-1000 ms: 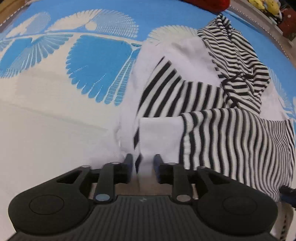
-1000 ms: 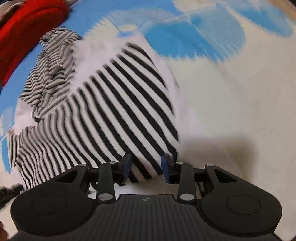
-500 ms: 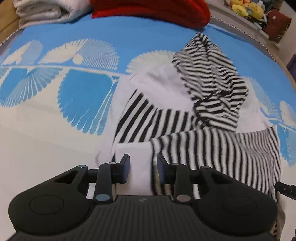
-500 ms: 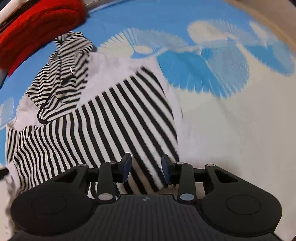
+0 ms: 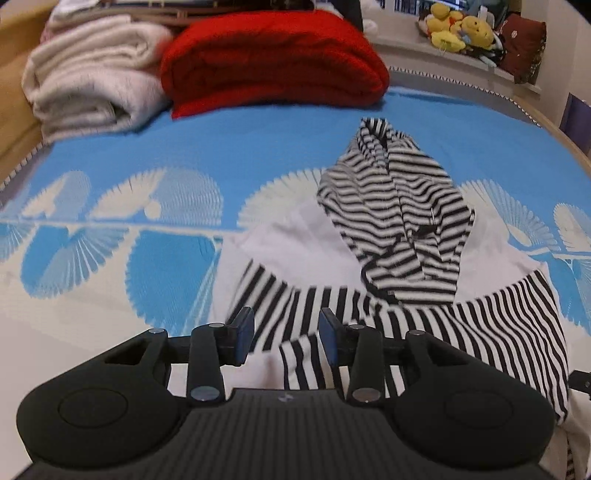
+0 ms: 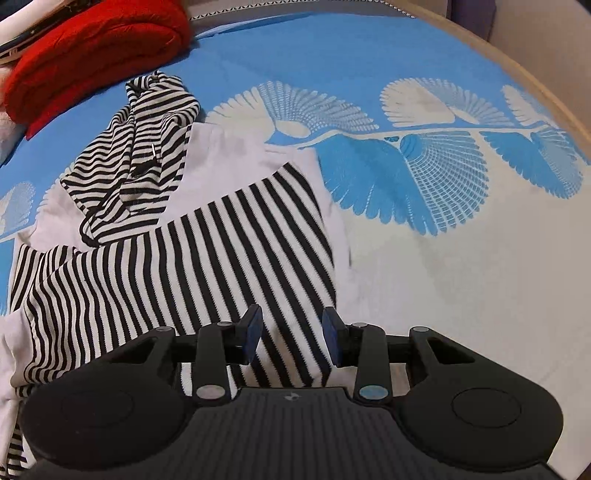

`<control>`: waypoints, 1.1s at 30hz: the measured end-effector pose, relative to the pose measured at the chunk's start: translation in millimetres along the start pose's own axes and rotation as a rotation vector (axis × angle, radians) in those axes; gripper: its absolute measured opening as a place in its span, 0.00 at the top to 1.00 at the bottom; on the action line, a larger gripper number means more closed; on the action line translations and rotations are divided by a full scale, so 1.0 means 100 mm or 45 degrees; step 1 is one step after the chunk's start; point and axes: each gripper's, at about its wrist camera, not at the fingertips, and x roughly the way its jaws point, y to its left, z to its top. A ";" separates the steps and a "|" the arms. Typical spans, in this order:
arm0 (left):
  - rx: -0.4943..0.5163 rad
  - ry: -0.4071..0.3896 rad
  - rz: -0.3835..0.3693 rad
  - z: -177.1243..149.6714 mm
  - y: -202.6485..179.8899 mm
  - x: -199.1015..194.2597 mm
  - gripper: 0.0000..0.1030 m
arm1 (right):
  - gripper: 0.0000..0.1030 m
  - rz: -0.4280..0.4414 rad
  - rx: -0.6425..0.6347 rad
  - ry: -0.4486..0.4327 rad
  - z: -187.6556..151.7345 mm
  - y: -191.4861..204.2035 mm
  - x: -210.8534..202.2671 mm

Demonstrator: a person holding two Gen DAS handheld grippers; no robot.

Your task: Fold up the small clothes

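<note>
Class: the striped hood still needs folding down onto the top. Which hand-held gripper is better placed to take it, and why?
Probably left. The hood lies nearly straight ahead of the open left hand-held gripper, but well off to one side of the open right hand-held gripper.

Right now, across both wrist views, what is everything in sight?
Black-and-white striped hooded garment: one, partly folded, centre of bed.
Blue-and-white fan-patterned bedspread: one, under the garment.
Red folded blanket: one, far end of bed.
Cream folded blanket: one, left of the red one.
Yellow plush toys: several, shelf beyond the bed.
Left gripper: black, open above the garment's near edge.
Right gripper: black, open above the stripes.
</note>
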 end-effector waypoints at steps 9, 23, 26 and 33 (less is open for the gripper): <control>0.102 -0.187 0.073 0.11 -0.17 -0.23 0.59 | 0.64 0.038 0.026 -0.015 0.05 -0.11 -0.12; 0.209 -0.205 0.008 0.85 -0.70 0.38 0.59 | 0.64 0.079 0.077 -0.015 0.13 -0.27 -0.16; 0.219 -0.178 -0.013 1.06 -0.79 0.68 0.63 | 0.64 0.070 0.068 -0.011 0.14 -0.27 -0.13; 0.285 -0.162 -0.067 1.48 -1.02 1.57 0.94 | 0.64 0.050 0.081 0.029 0.13 -0.31 0.01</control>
